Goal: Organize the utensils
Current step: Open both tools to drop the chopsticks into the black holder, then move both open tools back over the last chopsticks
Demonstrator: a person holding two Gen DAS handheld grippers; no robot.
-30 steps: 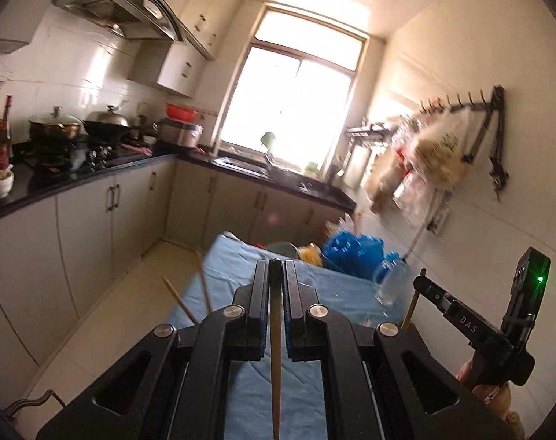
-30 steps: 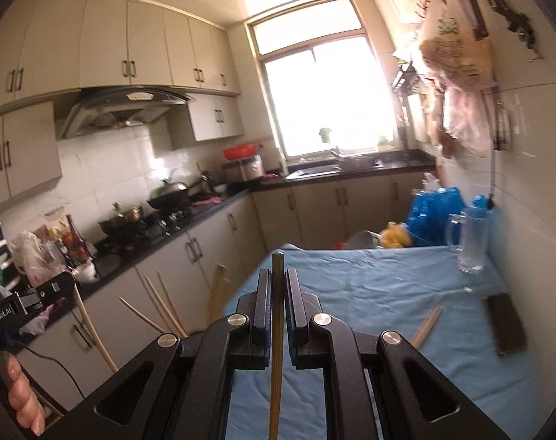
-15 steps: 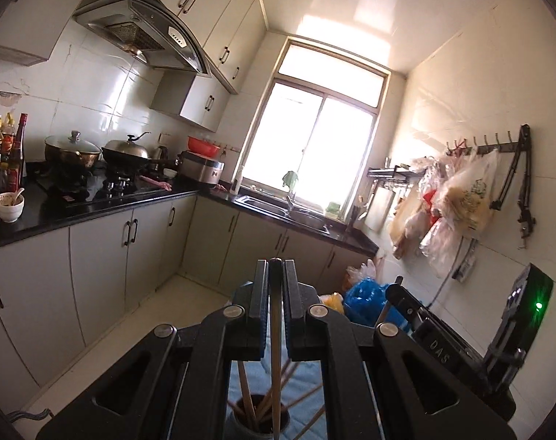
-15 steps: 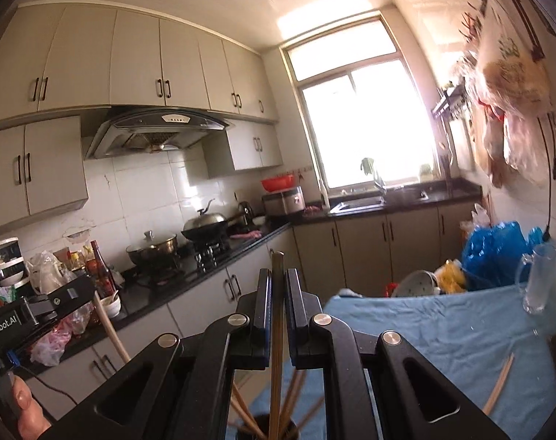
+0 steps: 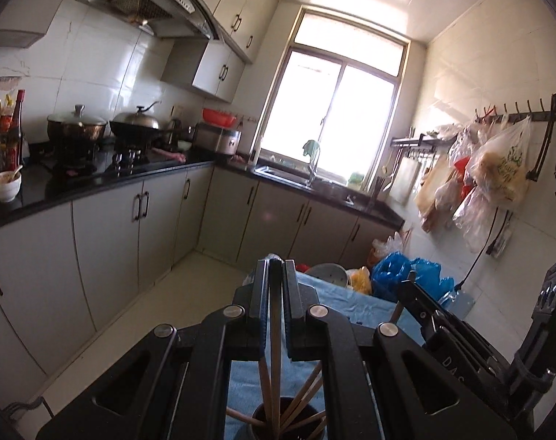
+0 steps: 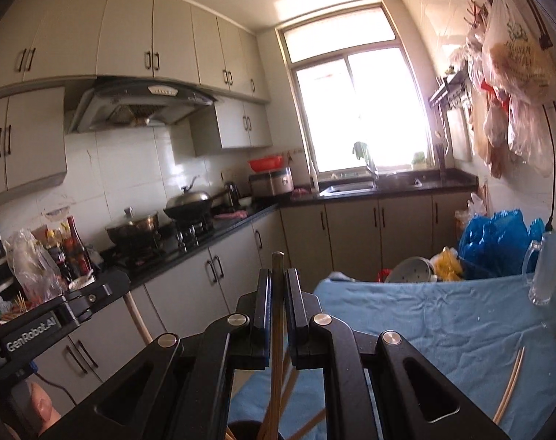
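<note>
Chopstick delivery in hand. My left claw (image 5: 275, 286) clamps one chopstick (image 5: 275, 359) over the dark holder (image 5: 288, 420) at 6 o'clock; my right claw (image 6: 277, 293) grips another chopstick (image 6: 276, 348). Next: lower, release. One loose stick (image 6: 510, 388) lies on the worktop (image 6: 442, 322) at 4 o'clock.

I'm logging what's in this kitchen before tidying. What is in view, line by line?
chopstick holder: one, dark, on the table below both tools, holding several chopsticks
loose chopsticks: a pair, pale wood, on the cloth at right
tablecloth: one, light blue, over the table
glass mug: one, clear, far right table edge
blue bag: one, behind the table
lidded pot: one, steel, on the stove
wok: one, dark, beside the pot
left tool: shut on a wooden chopstick
right tool: shut on a chopstick
</note>
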